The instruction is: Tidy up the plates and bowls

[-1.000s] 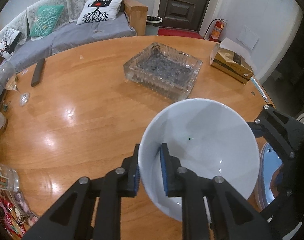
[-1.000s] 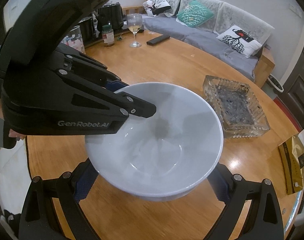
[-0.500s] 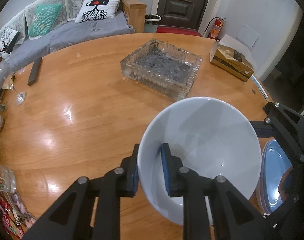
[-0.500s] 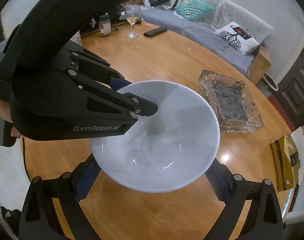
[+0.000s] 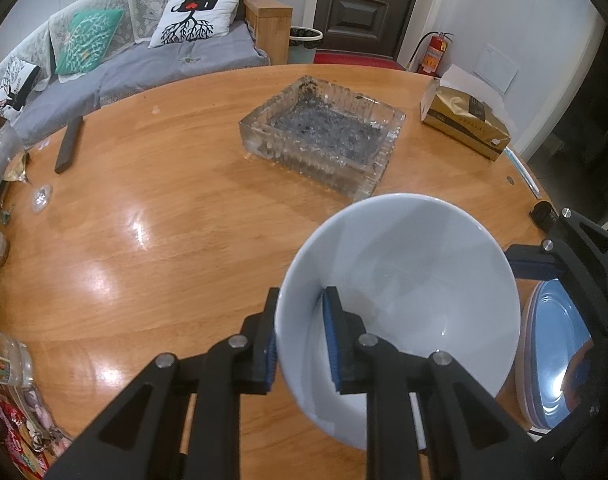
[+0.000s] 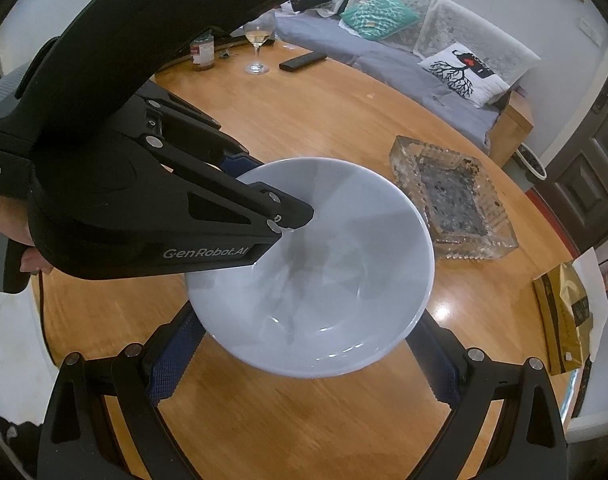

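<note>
Behind the round wooden table (image 5: 152, 216) stands a long grey sofa (image 5: 152, 64) with a green cushion (image 5: 86, 40) and a white cushion with a black tree print (image 5: 194, 20); a dark door (image 5: 368, 4) and a red fire extinguisher (image 5: 434, 54) are at the back wall.

On the table, the largest thing is a white bowl (image 5: 408, 264). It is held tilted above the wood by the left gripper (image 5: 300, 340), which is clamped on the near wall of the bowl: one blue pad lies inside the bowl and the other presses on the outside. In the right wrist view the same bowl (image 6: 328, 264) shows between the two fingers of the right gripper (image 6: 304, 356). These fingers stand wide apart, one at each side of the bowl and low under its rim; whether their pads touch the bowl, the pictures do not tell.

Beyond the bowl rests a square glass ashtray (image 5: 324, 136) with dark ash inside. To the right of it lies a golden tissue box (image 5: 464, 120). At the right edge of the table, just beside the bowl, there is a stack of blue plates (image 5: 552, 360), partly hidden by the right gripper.

Far to the left stand a wine glass (image 5: 12, 168) and a dark remote control (image 5: 68, 144), well apart from the bowl. A small jar (image 6: 202, 54) is near the wine glass.
</note>
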The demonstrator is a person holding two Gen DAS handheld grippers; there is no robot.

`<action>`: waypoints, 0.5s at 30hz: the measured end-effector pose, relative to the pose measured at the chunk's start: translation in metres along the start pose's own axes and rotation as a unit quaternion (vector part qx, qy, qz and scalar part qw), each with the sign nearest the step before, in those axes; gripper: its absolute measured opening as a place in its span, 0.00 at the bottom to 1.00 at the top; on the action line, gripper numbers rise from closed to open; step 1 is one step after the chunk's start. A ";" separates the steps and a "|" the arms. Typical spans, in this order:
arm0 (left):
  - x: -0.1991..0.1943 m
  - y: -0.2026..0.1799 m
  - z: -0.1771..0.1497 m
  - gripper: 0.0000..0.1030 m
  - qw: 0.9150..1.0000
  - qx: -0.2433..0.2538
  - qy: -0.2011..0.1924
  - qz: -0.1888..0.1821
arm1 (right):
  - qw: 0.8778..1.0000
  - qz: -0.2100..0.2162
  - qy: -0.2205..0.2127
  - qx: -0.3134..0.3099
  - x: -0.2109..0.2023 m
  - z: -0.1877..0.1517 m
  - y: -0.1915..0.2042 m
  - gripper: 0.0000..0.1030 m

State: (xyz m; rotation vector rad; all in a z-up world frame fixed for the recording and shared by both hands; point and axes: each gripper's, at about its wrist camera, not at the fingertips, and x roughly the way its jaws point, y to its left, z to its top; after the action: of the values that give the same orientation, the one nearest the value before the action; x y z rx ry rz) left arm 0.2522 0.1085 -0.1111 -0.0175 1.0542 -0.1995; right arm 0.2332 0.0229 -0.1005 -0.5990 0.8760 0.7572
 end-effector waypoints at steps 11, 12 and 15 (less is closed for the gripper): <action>0.000 0.001 0.001 0.16 1.000 -0.004 0.000 -0.001 | 1.000 -0.001 0.001 0.012 -0.001 -0.003 -0.002 0.92; 0.000 0.001 0.001 0.16 1.000 -0.006 0.001 -0.005 | 1.000 -0.001 0.001 0.014 -0.001 -0.003 -0.001 0.92; 0.000 0.003 0.001 0.16 1.000 -0.011 0.002 -0.010 | 1.000 -0.002 -0.009 0.028 -0.003 -0.008 -0.001 0.92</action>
State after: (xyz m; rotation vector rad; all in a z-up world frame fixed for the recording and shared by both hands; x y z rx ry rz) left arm 0.2541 0.1114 -0.1108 -0.0483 1.0607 -0.2067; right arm 0.2290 0.0157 -0.1025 -0.5430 0.8760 0.7312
